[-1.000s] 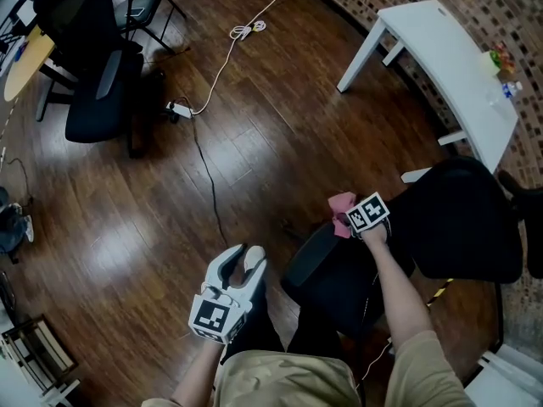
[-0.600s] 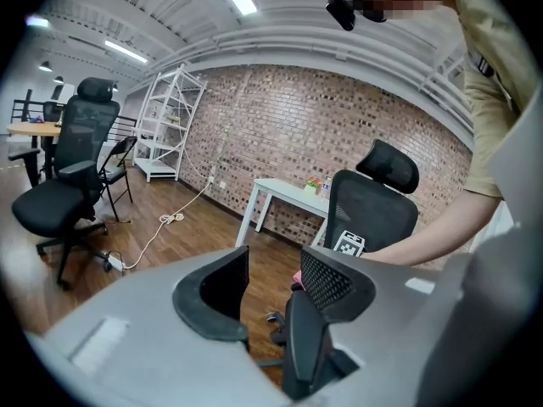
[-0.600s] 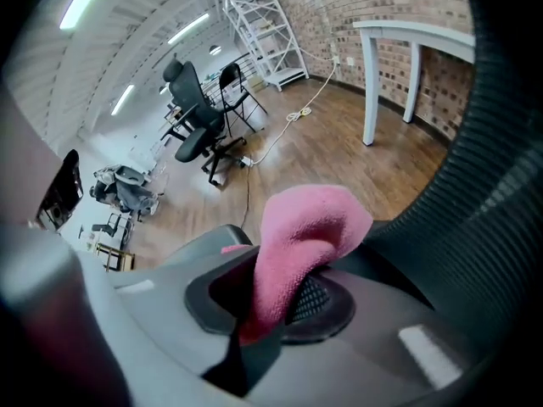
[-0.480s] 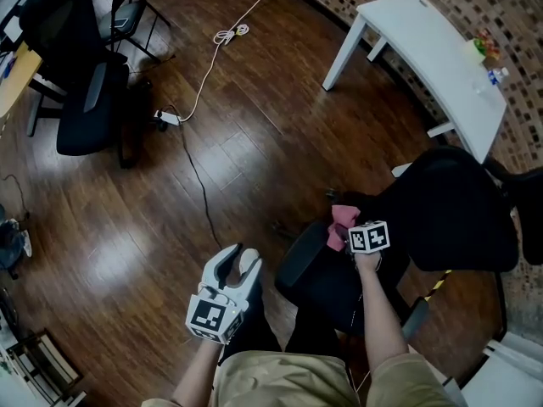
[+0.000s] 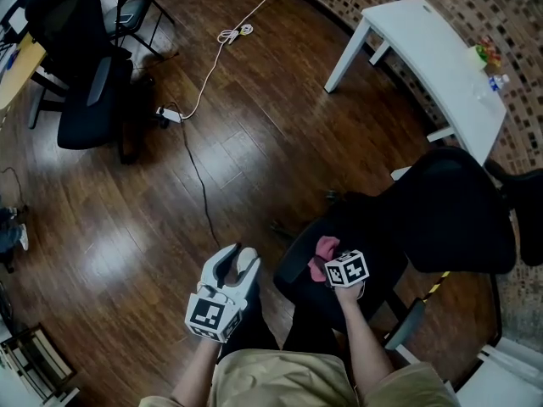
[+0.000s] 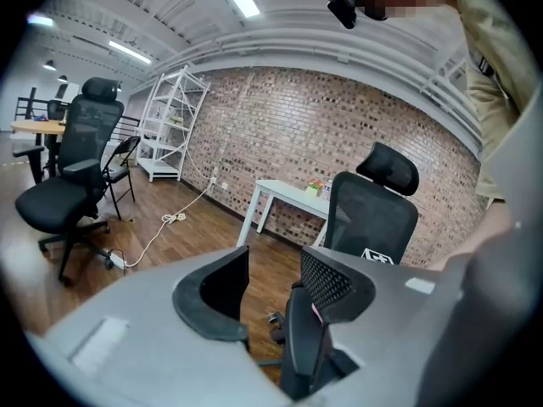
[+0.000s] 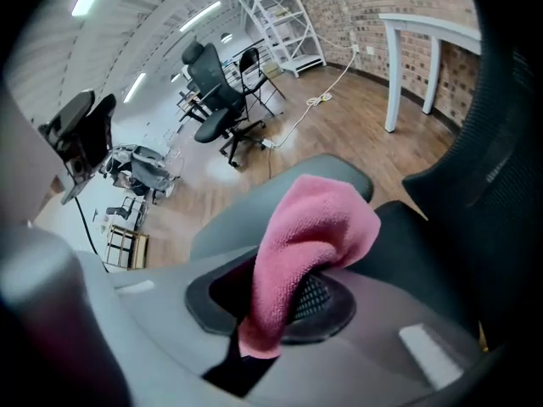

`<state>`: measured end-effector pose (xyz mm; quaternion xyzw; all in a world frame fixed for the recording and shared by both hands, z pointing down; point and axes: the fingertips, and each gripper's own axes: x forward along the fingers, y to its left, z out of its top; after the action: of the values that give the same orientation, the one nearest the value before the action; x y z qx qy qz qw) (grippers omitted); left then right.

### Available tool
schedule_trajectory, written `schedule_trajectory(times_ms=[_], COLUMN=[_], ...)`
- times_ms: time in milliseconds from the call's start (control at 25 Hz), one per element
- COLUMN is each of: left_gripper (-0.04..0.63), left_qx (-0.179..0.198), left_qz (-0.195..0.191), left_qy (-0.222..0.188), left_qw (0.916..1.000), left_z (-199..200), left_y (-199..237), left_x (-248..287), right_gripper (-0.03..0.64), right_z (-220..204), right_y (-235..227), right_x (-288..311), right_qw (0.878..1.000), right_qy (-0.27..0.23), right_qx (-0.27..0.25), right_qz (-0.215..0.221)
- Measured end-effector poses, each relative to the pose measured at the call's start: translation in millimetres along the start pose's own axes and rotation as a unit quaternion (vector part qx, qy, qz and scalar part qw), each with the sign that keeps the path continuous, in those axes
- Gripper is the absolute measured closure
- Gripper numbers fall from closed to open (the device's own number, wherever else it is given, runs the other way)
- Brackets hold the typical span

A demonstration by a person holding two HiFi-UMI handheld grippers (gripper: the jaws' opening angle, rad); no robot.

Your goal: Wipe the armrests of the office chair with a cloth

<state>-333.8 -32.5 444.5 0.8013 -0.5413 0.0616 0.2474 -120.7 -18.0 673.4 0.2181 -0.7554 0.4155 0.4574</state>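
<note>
Floor: dark wood planks, cable trailing
Wall: brick
Left hand-held gripper: released, empty
Right hand-held gripper: clenched on pink cloth

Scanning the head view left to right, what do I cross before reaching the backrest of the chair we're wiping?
In order: spare black office chair → power strip → left tool → pink cloth → backrest.

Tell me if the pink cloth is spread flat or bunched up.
Bunched up: the pink cloth is pinched in the jaws of the right hand-held gripper, folded over itself.
</note>
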Motion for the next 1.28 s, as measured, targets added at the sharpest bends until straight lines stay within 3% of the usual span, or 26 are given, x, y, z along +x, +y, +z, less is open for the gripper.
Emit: schedule_trajectory(times_ms=[680,960,1280], left_gripper=[0.411,0.411,0.411], left_qx=[-0.025,-0.030,-0.038], left_qz=[0.035,0.048,0.064], left_qy=[-0.025,-0.031,-0.034], left_qw=[0.9987,0.9979,0.9966], left_z=[-5,-4,-12], left_y=[16,25,38], left_x=[-32,-43,-47], right_gripper=[0.566,0.566,0.566], right_z=[-67,-55,-40], right_y=[111,110,122], right_x=[37,52,57], right_qw=[0.992,0.992,0.987], right_qy=[0.073,0.104,0.127], right_qx=[-0.033,-0.012,-0.077], right_qz=[0.096,0.070,0.066])
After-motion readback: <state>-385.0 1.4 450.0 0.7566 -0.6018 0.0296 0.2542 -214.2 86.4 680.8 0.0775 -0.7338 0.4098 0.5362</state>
